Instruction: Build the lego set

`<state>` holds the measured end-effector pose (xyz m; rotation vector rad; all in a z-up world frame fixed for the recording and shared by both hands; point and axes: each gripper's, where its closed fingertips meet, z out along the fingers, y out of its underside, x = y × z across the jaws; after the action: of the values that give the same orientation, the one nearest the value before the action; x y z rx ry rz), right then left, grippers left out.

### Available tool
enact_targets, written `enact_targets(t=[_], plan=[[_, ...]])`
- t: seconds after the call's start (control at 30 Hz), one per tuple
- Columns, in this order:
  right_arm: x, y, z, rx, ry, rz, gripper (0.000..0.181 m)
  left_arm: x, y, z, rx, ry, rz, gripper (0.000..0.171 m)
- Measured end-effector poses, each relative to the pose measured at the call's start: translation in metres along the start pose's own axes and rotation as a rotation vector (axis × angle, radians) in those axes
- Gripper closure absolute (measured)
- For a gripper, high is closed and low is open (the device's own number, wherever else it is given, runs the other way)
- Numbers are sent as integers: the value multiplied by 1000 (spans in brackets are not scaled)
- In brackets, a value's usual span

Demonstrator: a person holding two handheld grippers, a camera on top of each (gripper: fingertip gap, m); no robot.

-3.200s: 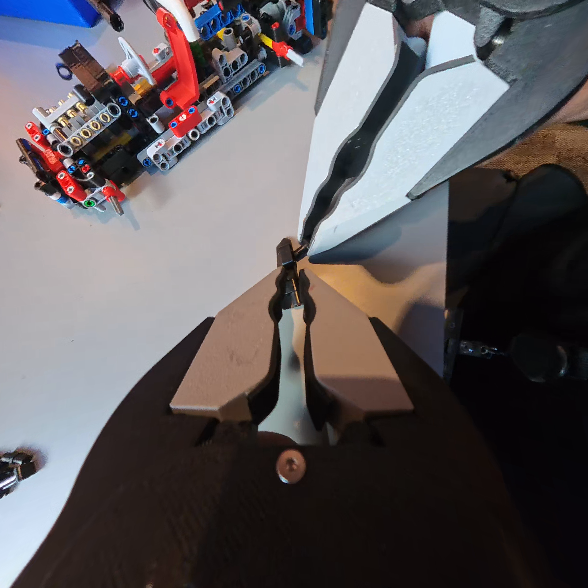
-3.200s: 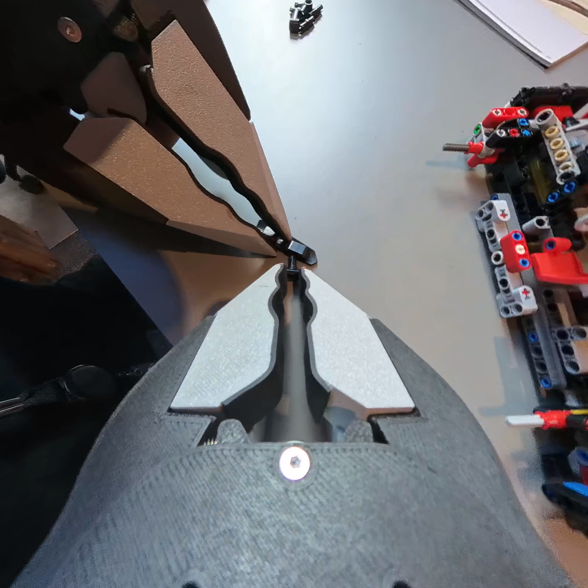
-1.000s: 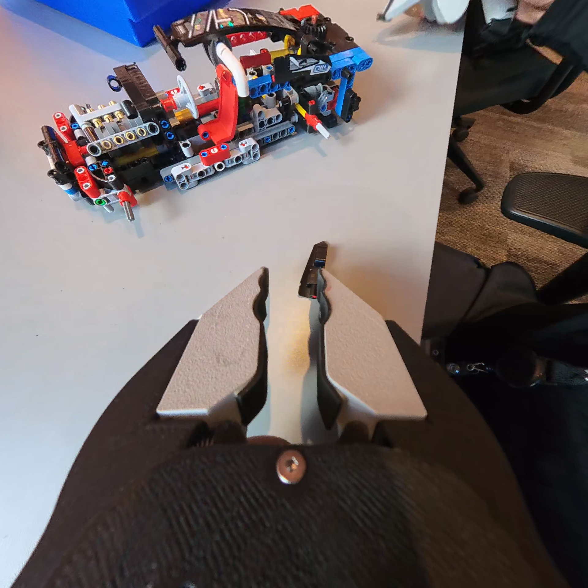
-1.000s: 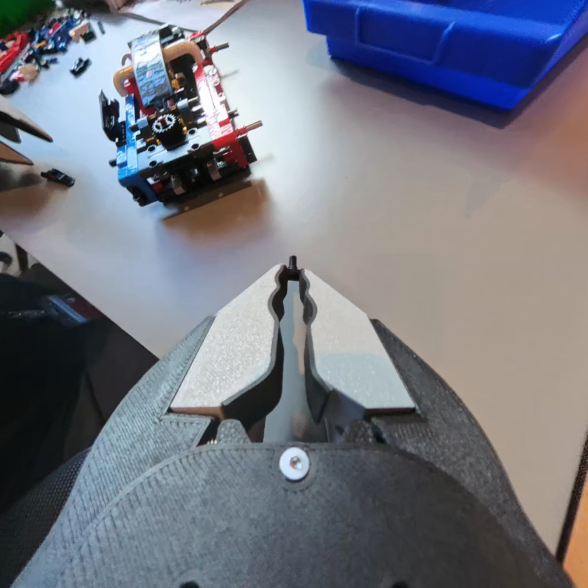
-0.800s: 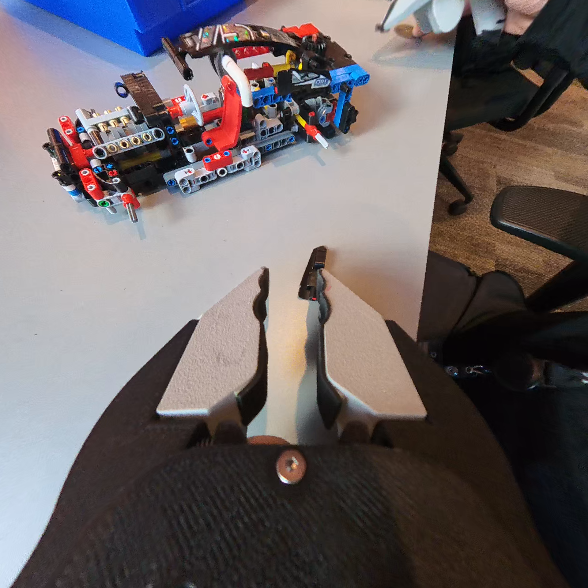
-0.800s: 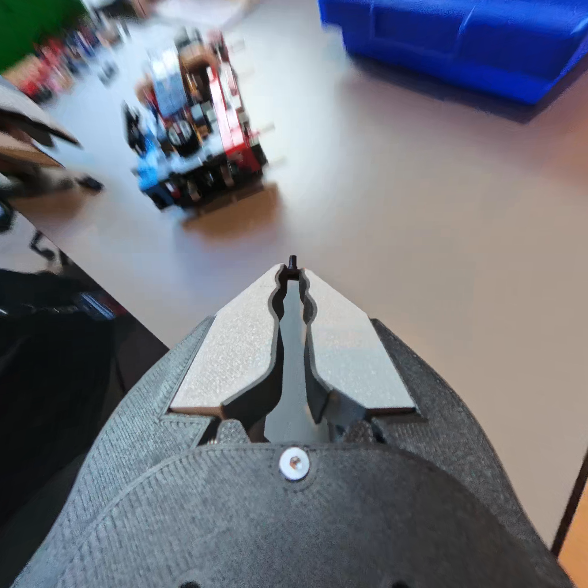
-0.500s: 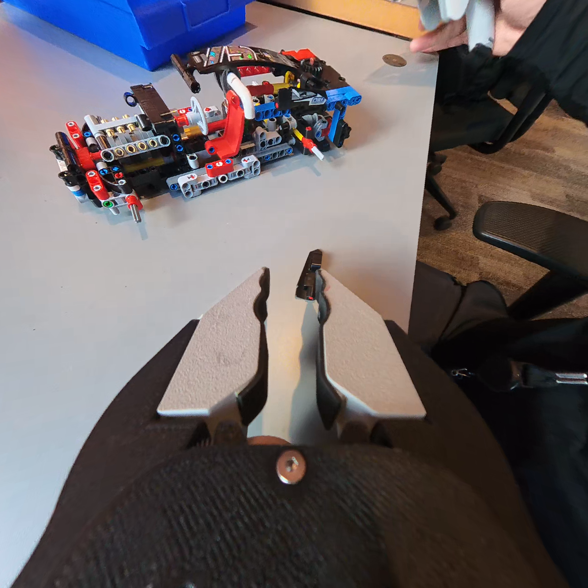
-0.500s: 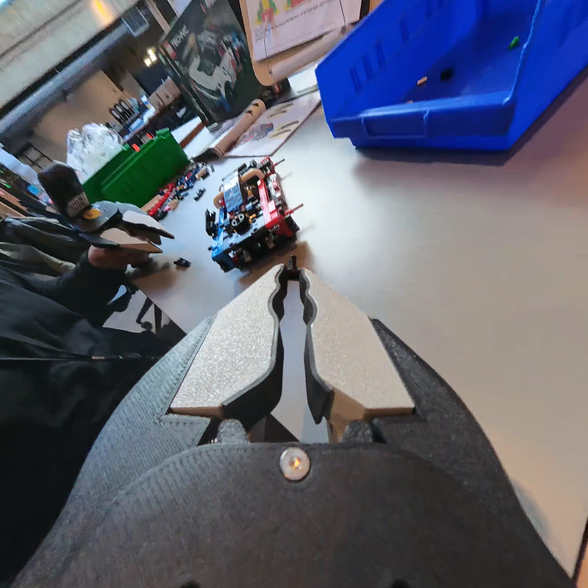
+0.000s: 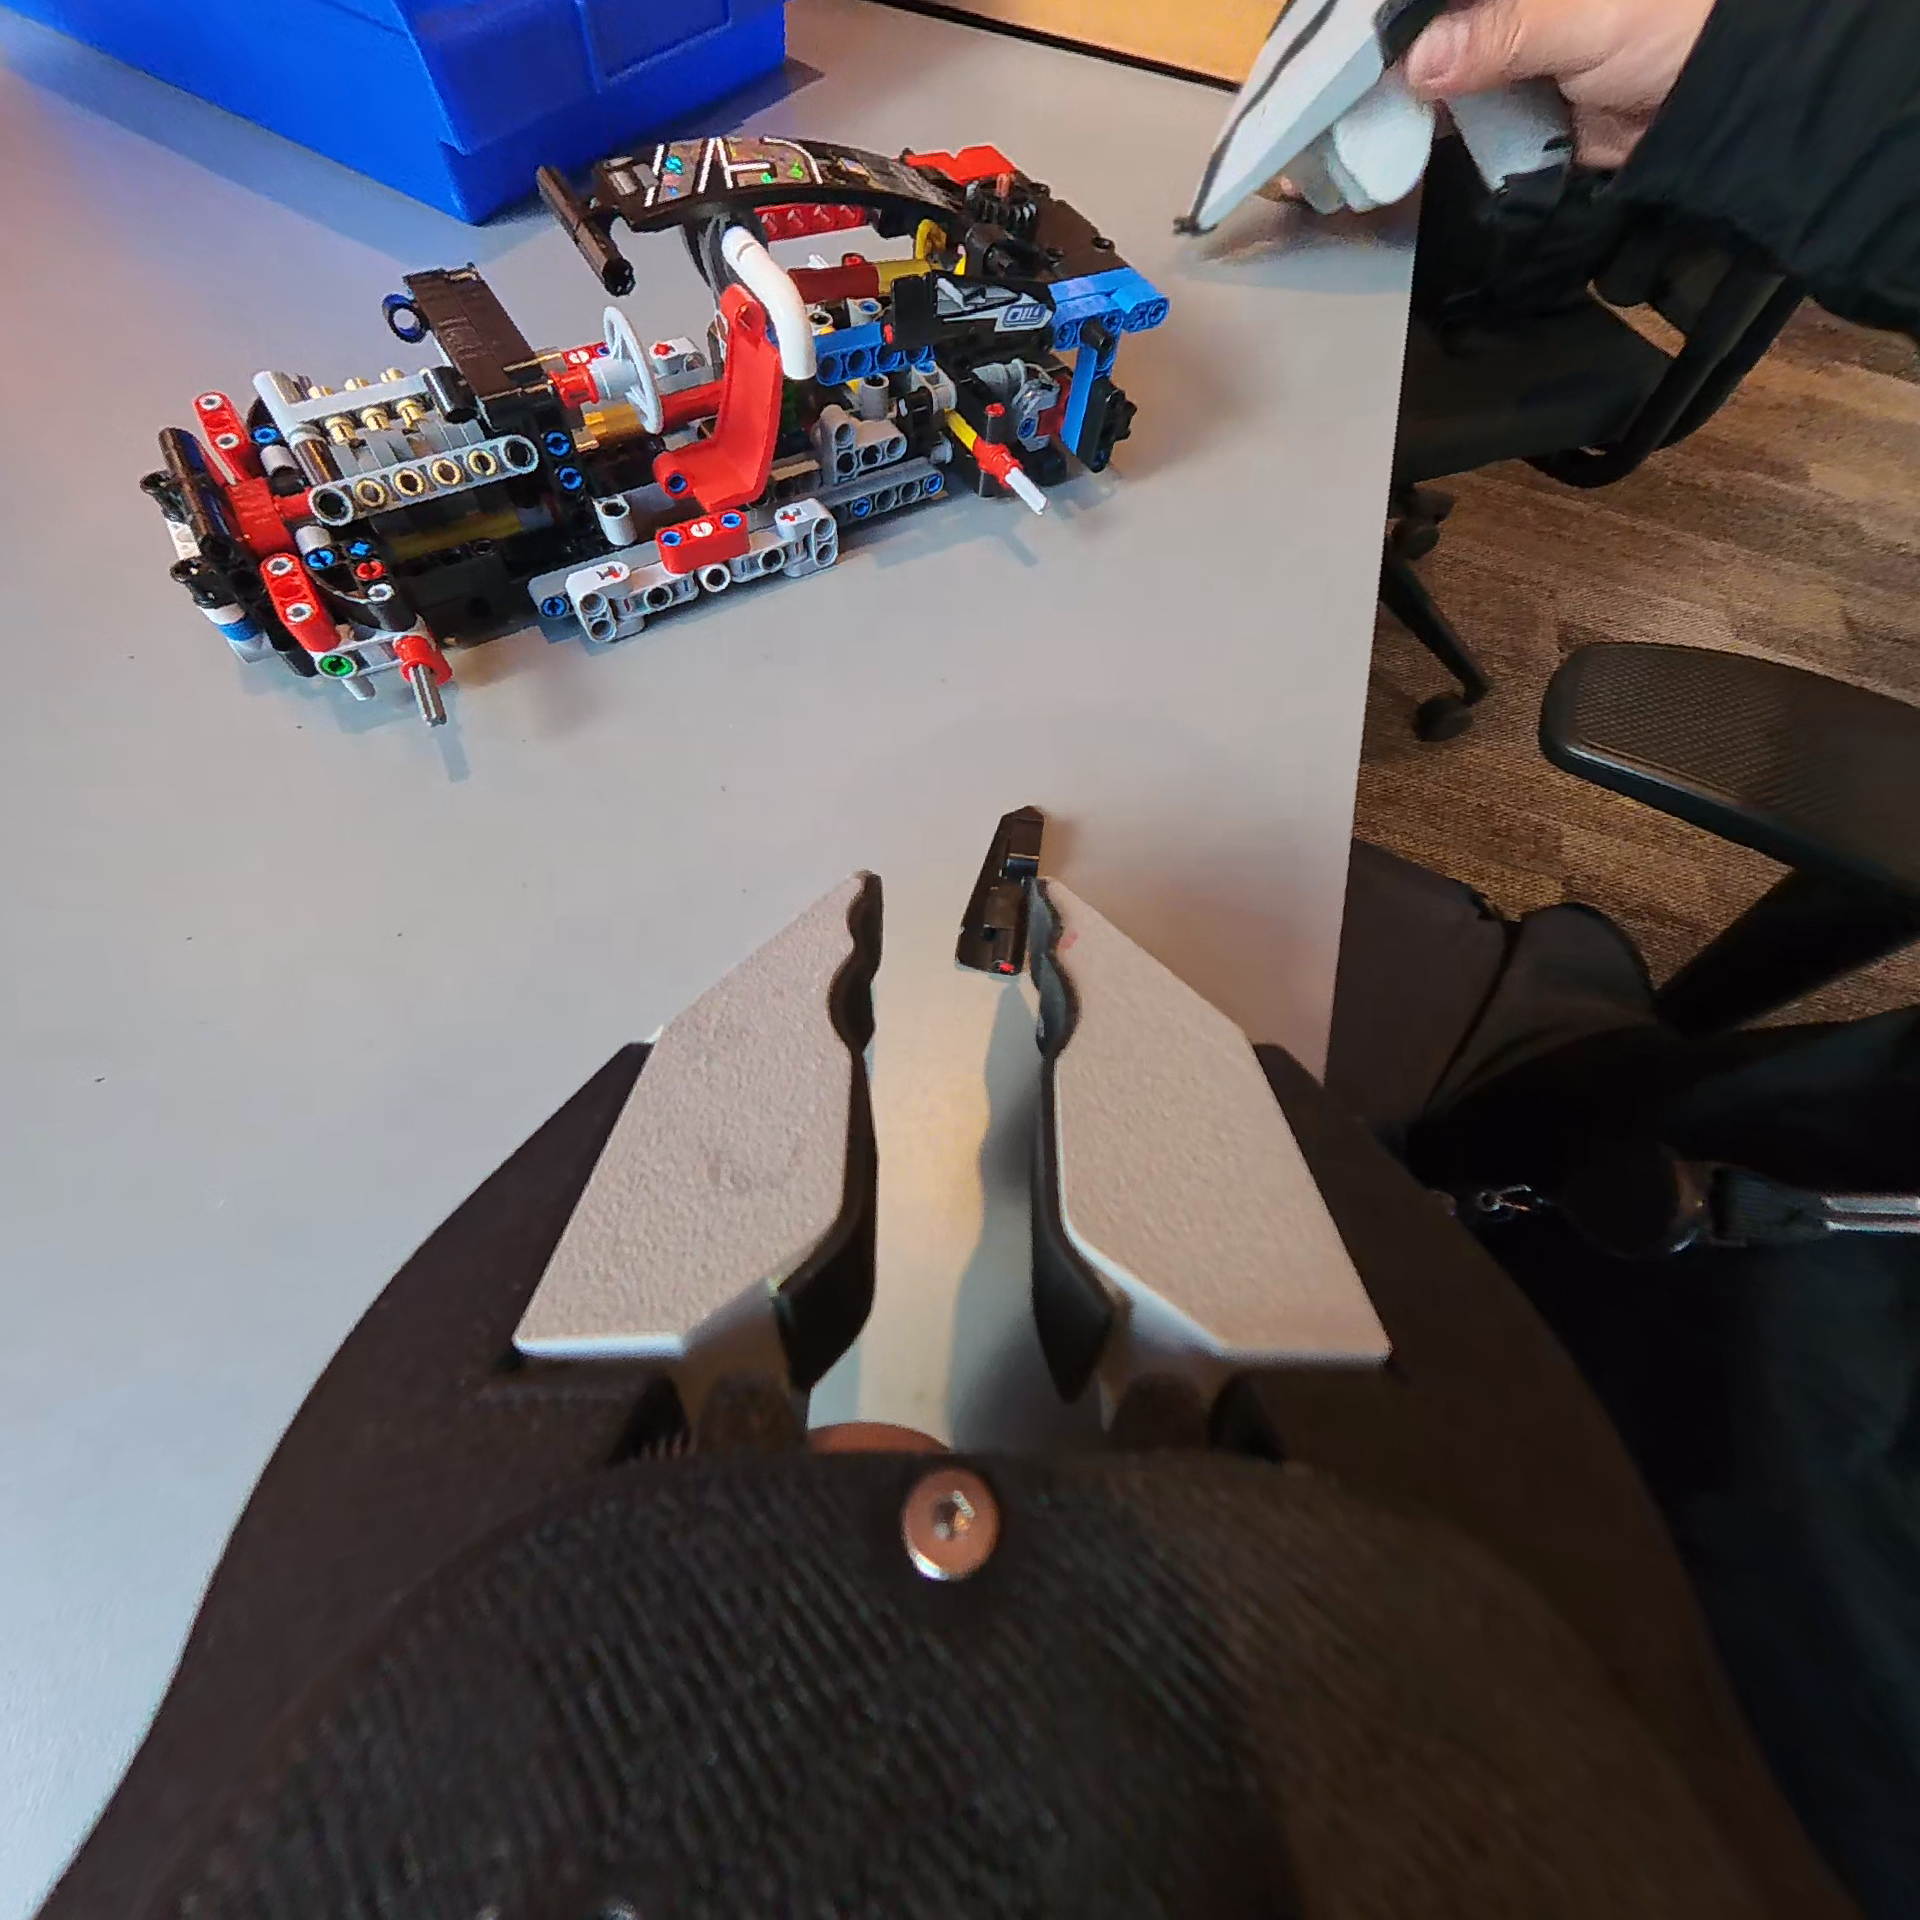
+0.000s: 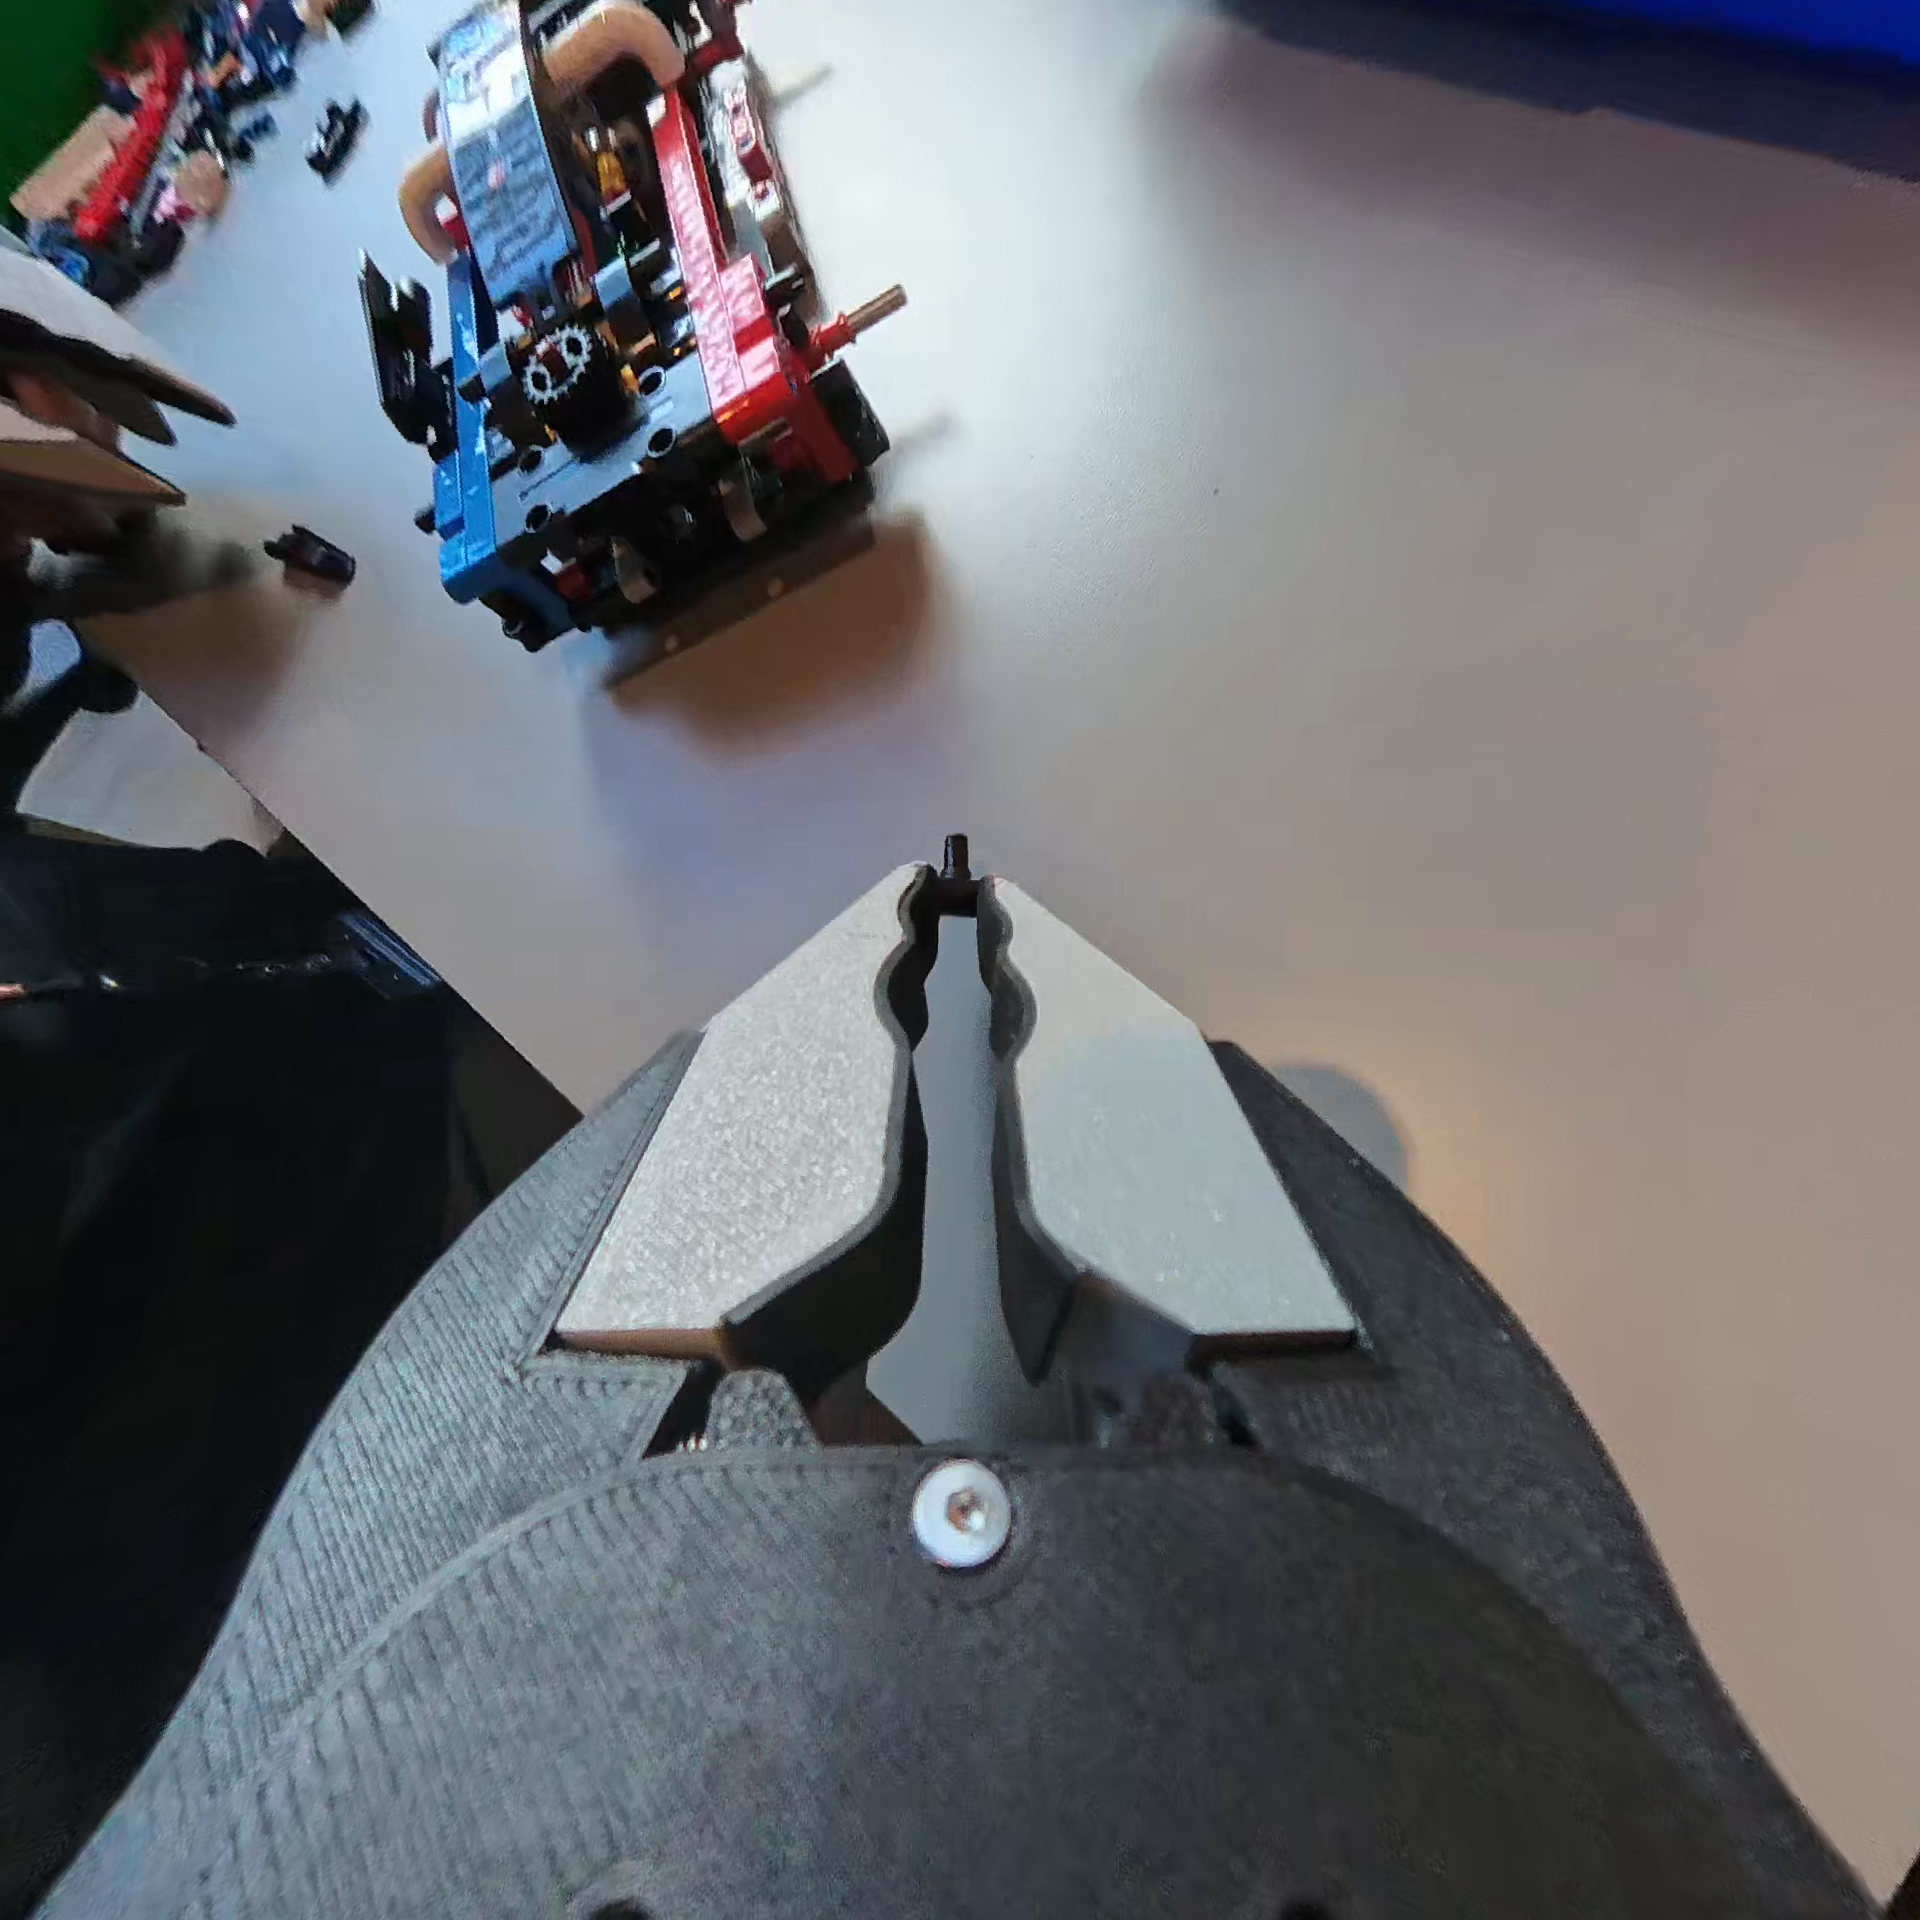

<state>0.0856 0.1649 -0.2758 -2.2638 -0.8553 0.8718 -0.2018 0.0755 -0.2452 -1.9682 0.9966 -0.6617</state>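
Observation:
A partly built lego car (image 9: 644, 416) in red, black, blue and grey stands on the grey table (image 9: 312, 1039). It also shows end-on in the right wrist view (image 10: 623, 364). My left gripper (image 9: 951, 888) is open and low over the table near its right edge. A small black lego piece (image 9: 1003, 894) lies by the tip of its right finger. The same piece shows on the table in the right wrist view (image 10: 312, 556), next to the left gripper (image 10: 208, 457). My right gripper (image 10: 956, 883) is shut on a tiny black pin (image 10: 954, 852) that sticks out of its tips. It hovers beyond the car's rear end (image 9: 1195, 213).
A blue bin (image 9: 416, 62) stands behind the car. Several loose pieces (image 10: 135, 177) lie at the far end in the right wrist view. The table edge (image 9: 1371, 623) runs just right of my left gripper, with office chairs (image 9: 1745, 748) and floor beyond.
Earlier both grippers met tip to tip at the black piece. My left gripper has since opened and the piece rests by its right finger. My right gripper has moved off past the car, still holding the pin.

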Motion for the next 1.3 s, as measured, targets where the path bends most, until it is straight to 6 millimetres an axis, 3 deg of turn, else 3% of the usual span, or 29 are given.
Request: enact_targets(t=[0.5,0.8,1.3], plan=[[-3,14,-2,-127,-77,10,177,3,1,-8,18,13,-20,147],[-7,12,4,-199,-147,30,177,2,2,-8,22,44,-61,147],[-12,14,4,-183,-170,24,177,3,4,-7,11,30,-36,147]])
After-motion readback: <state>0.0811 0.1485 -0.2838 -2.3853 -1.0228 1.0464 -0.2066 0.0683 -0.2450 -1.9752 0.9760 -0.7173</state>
